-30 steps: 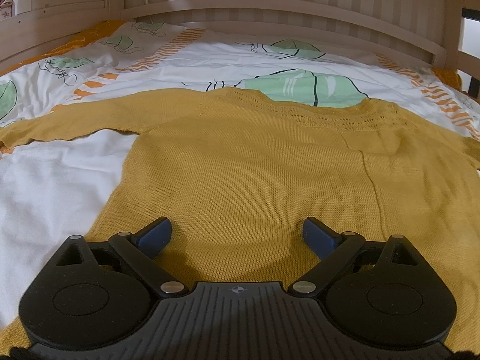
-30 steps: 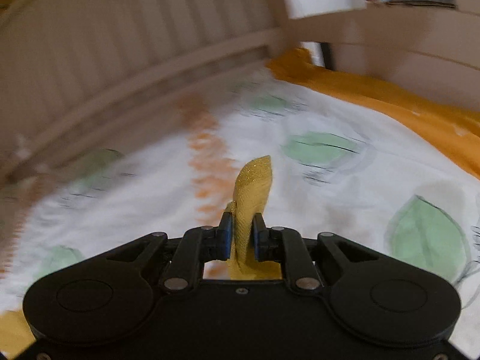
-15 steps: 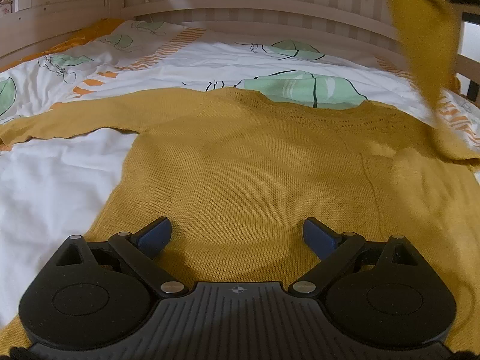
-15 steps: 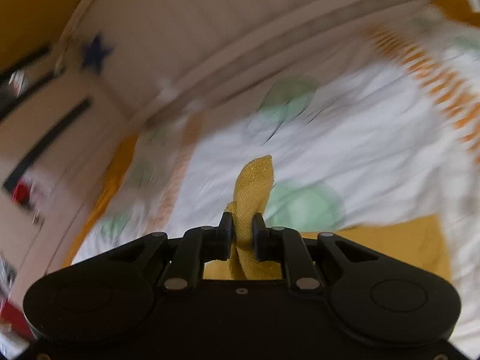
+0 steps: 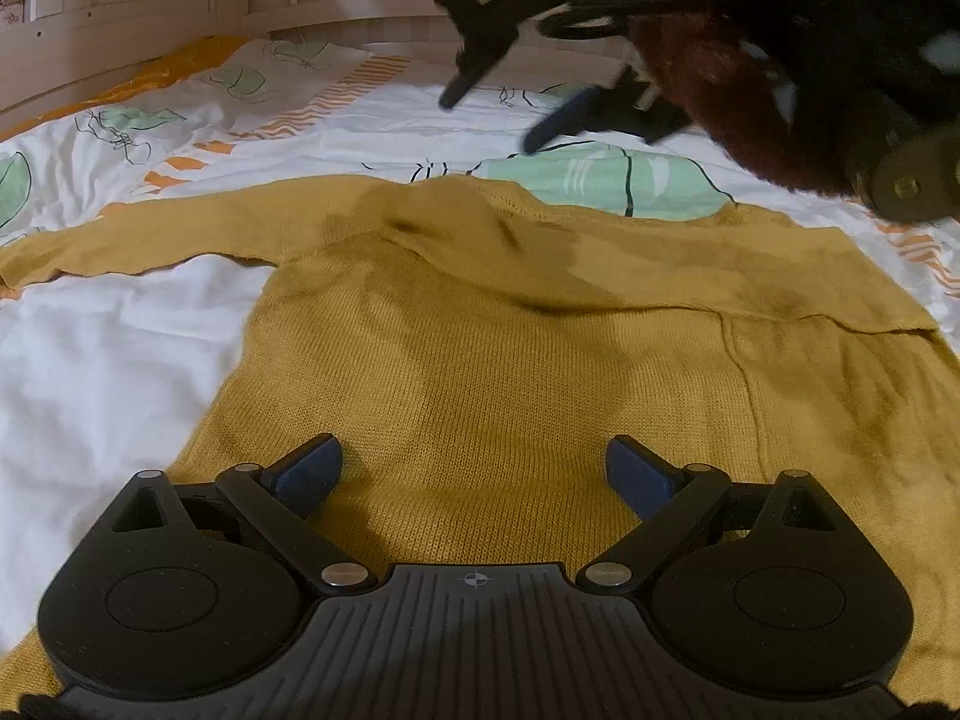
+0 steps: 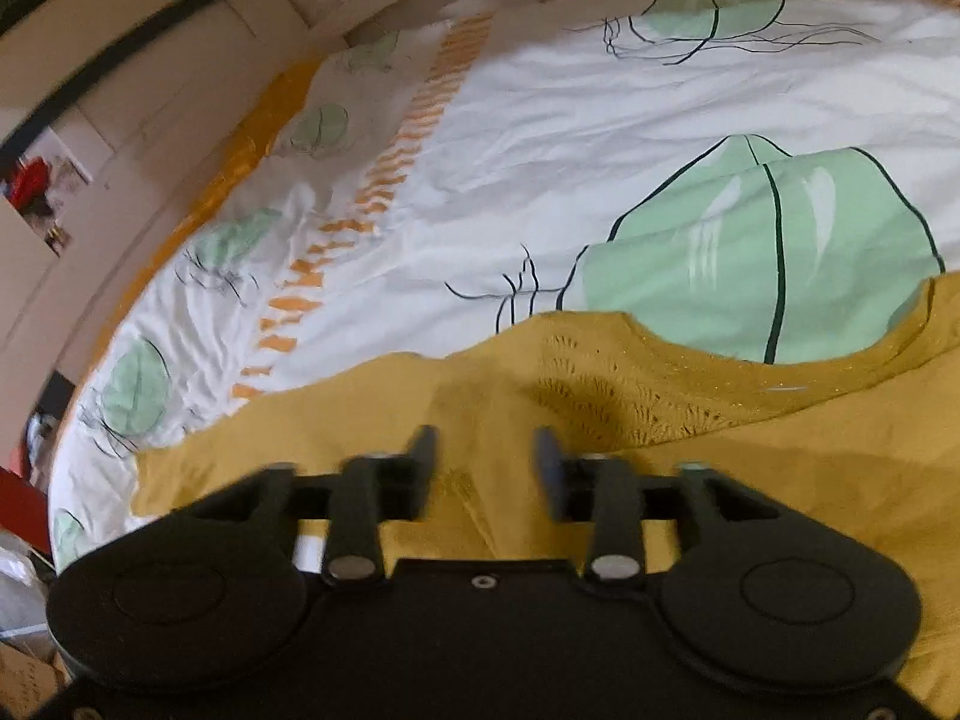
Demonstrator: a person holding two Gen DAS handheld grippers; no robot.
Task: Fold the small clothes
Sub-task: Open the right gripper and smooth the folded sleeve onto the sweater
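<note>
A mustard-yellow knit sweater (image 5: 510,372) lies flat on the bed. Its right sleeve (image 5: 630,264) is folded across the chest; its left sleeve (image 5: 138,240) lies stretched out to the left. My left gripper (image 5: 474,468) is open and empty, low over the sweater's lower body. My right gripper (image 5: 492,114) hovers open above the collar in the left wrist view. In the right wrist view the right gripper (image 6: 486,468) is open and empty just above the folded sleeve end and the lace collar (image 6: 630,384).
The bed has a white cover (image 5: 108,360) with green jellyfish prints (image 6: 768,240) and orange stripes. A pale wooden bed frame (image 5: 120,54) runs along the far side and left. A person's dark sleeve (image 5: 750,78) fills the upper right of the left wrist view.
My right gripper carried the right sleeve over the sweater, laid it across the chest and opened. The left gripper has not moved.
</note>
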